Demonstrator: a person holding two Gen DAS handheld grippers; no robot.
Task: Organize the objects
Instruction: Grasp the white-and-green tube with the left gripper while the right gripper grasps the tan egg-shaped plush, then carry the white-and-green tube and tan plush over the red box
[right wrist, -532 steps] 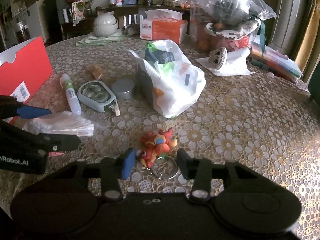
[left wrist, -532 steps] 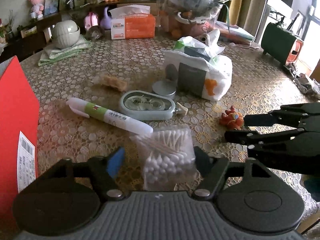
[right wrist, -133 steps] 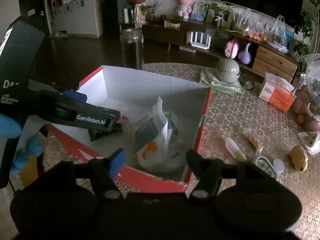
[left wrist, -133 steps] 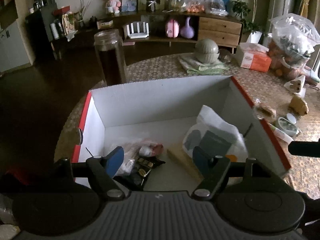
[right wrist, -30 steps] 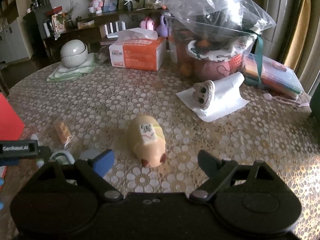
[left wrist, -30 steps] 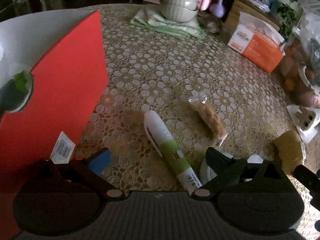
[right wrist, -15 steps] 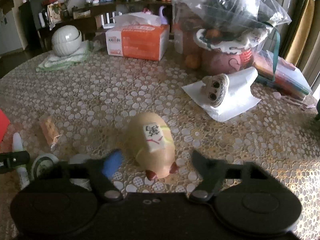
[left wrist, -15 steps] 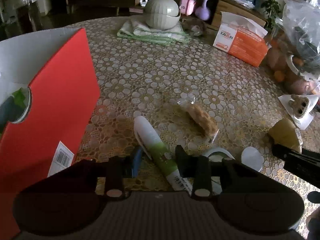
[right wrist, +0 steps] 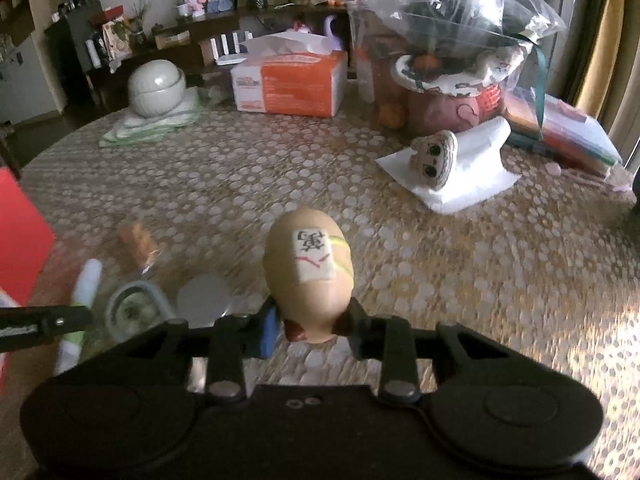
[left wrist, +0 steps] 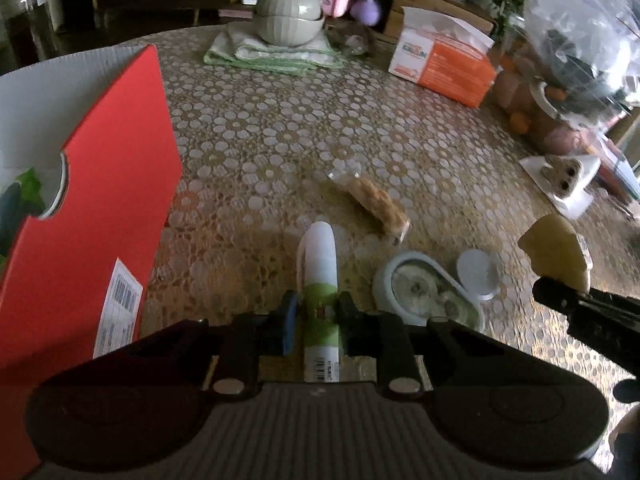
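Note:
A white and green pen [left wrist: 320, 264] lies on the lace tablecloth and points away from me, with my left gripper [left wrist: 318, 312] shut on its green middle. On the left stands the red cardboard box [left wrist: 100, 184], open side up. A tan toy pig [right wrist: 308, 272] with a mahjong tile on its back sits between the pads of my right gripper [right wrist: 310, 326]. Those jaws are closing and both pads press its sides. The left wrist view shows the pig [left wrist: 556, 256] at the far right, above a black right finger [left wrist: 592, 312].
Beside the pen lie a pale green correction tape dispenser [left wrist: 424, 296], a round grey tin [left wrist: 478, 274] and a wrapped snack [left wrist: 380, 206]. Further back are an orange tissue box [left wrist: 444, 60], a lidded bowl on green cloths [left wrist: 288, 12], an owl figure on white paper [right wrist: 436, 156] and a big plastic bag [right wrist: 448, 20].
Both grippers went from wide open to shut: the left closed on the pen, the right moved in and closed on the toy pig. The left wrist rolled, so the pen now lines up with it.

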